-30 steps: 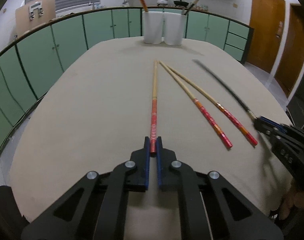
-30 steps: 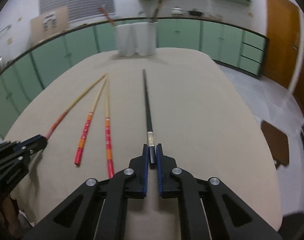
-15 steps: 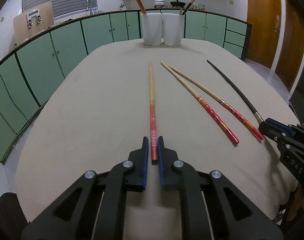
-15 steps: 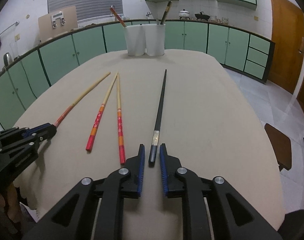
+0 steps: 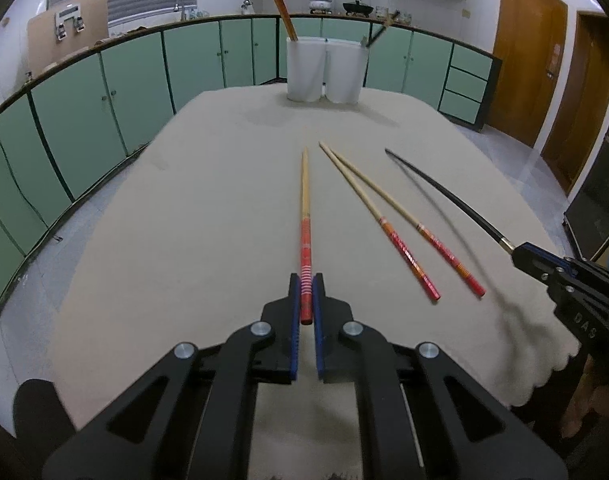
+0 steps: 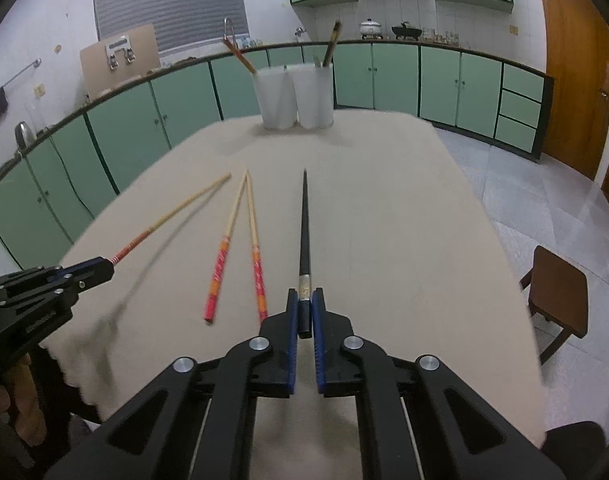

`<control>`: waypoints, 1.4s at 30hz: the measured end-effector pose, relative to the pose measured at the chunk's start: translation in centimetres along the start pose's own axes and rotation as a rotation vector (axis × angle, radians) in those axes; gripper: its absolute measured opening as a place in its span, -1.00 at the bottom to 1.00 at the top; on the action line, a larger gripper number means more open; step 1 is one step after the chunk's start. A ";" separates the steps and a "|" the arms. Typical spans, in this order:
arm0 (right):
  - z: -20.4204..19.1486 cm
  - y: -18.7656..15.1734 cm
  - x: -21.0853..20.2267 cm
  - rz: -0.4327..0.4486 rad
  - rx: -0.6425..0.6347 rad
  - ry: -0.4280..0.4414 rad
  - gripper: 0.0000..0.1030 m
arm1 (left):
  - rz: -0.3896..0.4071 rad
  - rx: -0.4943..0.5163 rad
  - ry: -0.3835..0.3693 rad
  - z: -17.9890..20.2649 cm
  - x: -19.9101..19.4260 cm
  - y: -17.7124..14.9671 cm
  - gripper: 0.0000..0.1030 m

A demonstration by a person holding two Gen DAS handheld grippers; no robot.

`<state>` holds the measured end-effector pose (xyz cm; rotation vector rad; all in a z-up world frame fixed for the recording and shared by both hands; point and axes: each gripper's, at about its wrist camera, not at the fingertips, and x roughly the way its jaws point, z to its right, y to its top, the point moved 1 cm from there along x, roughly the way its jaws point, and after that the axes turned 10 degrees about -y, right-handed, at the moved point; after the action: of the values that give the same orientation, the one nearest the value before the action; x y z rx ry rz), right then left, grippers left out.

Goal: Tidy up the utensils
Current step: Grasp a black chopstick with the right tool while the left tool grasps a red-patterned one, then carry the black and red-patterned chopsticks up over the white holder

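Note:
My left gripper (image 5: pixel 306 280) is shut on the red end of a red-and-bamboo chopstick (image 5: pixel 305 216) and holds it above the table; it also shows in the right wrist view (image 6: pixel 172 216). My right gripper (image 6: pixel 305 294) is shut on the handle of a black chopstick (image 6: pixel 304 224), lifted off the cloth; it also shows in the left wrist view (image 5: pixel 444 194). Two more red-and-bamboo chopsticks (image 5: pixel 384 220) lie on the table between the grippers. Two white cups (image 5: pixel 324 70) stand at the far end, each with a utensil in it.
The table has a beige cloth (image 5: pixel 184 240). Green cabinets (image 5: pixel 84 120) run along the far wall. A wooden stool (image 6: pixel 560 300) stands on the floor to the right of the table. Wooden doors (image 5: pixel 528 60) are at the right.
Both grippers have closed on their chopsticks and lifted them off the table. Shadows now fall under both held chopsticks. The two loose chopsticks have not moved.

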<state>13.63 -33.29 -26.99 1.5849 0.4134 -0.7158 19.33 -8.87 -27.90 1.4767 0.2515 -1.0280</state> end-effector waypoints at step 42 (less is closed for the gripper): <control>-2.0 16.8 -4.7 0.046 -0.210 0.103 -0.87 | 0.079 0.112 -0.046 1.1 -8.4 11.6 -0.90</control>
<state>21.36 -33.23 -11.20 1.4312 0.5094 -0.5391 22.01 -8.93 -13.74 1.5495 0.1032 -1.0241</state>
